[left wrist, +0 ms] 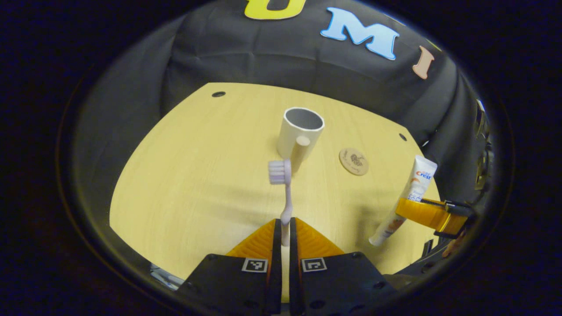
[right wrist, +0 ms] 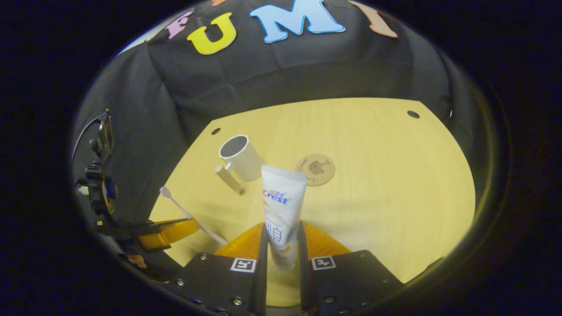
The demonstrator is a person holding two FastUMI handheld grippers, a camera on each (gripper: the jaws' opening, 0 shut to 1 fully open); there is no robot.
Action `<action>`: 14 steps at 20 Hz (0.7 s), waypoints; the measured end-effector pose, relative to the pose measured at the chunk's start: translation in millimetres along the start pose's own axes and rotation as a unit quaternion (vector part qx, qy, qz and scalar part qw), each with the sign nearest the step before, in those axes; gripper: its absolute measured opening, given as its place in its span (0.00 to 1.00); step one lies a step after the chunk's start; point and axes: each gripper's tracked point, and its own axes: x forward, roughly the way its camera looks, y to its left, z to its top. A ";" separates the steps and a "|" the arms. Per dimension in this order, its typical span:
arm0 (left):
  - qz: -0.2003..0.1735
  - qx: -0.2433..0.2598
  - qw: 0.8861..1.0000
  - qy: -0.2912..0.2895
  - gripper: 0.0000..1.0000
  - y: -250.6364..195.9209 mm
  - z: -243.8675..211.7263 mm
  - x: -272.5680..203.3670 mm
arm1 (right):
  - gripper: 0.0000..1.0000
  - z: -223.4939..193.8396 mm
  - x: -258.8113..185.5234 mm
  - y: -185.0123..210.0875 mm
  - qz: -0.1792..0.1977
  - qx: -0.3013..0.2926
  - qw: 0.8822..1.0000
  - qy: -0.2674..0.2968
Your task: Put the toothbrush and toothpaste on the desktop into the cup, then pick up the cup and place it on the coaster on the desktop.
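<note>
Left tool [left wrist: 285, 230] pinches toothbrush [left wrist: 286, 193] upright, bristles up; right tool [right wrist: 283, 239] pinches toothpaste [right wrist: 282, 206], cap down

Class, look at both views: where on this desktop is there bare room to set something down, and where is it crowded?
Bare desktop lies right of the coaster to the far edge, and left of the cup in the left gripper view. It is crowded around cup, its handle and coaster.

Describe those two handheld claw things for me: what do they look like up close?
Each gripper, left and right, has a black body studded with screws, two small square black-and-white markers on top, and a pair of ribbed wedge-shaped fingers coming to a narrow slot. Seen from the side, thin dark cables run off the back.
</note>
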 end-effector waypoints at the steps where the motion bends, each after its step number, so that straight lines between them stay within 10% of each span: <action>1: -0.001 -0.001 1.000 -0.016 0.14 0.7 9.1 -0.8 | 0.31 7.2 -3.1 3.8 0.004 -0.002 1.000 -0.012; 14: -0.011 0.016 0.985 -0.173 0.13 8.9 139.3 -45.6 | 0.31 34.0 -16.4 13.4 0.002 -0.002 0.999 -0.046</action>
